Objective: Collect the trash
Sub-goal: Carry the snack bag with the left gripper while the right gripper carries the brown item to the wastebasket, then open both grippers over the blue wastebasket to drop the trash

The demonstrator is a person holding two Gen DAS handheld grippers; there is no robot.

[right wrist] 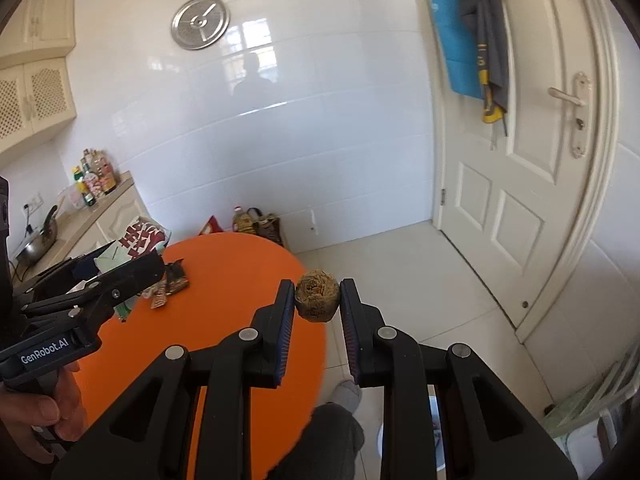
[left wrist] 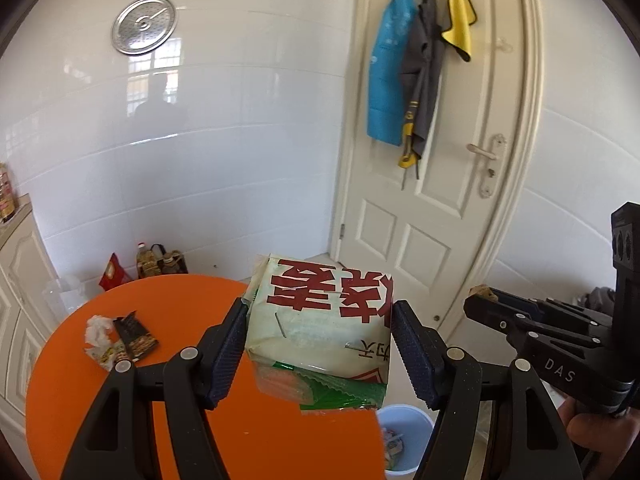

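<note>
Trash is mid-carry: the left gripper [left wrist: 320, 344] pinches a printed packet [left wrist: 324, 320], the right gripper [right wrist: 318, 300] a brown ball [right wrist: 317, 297], past the orange table's [left wrist: 192, 308] edge; next, release over the bin [left wrist: 408, 420].

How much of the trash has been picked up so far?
Some scraps already lie in the bin. In hand: the left gripper clamps a printed bag, and the right gripper a brown crumpled ball. Left: a white wad and dark wrappers on the orange table.
</note>
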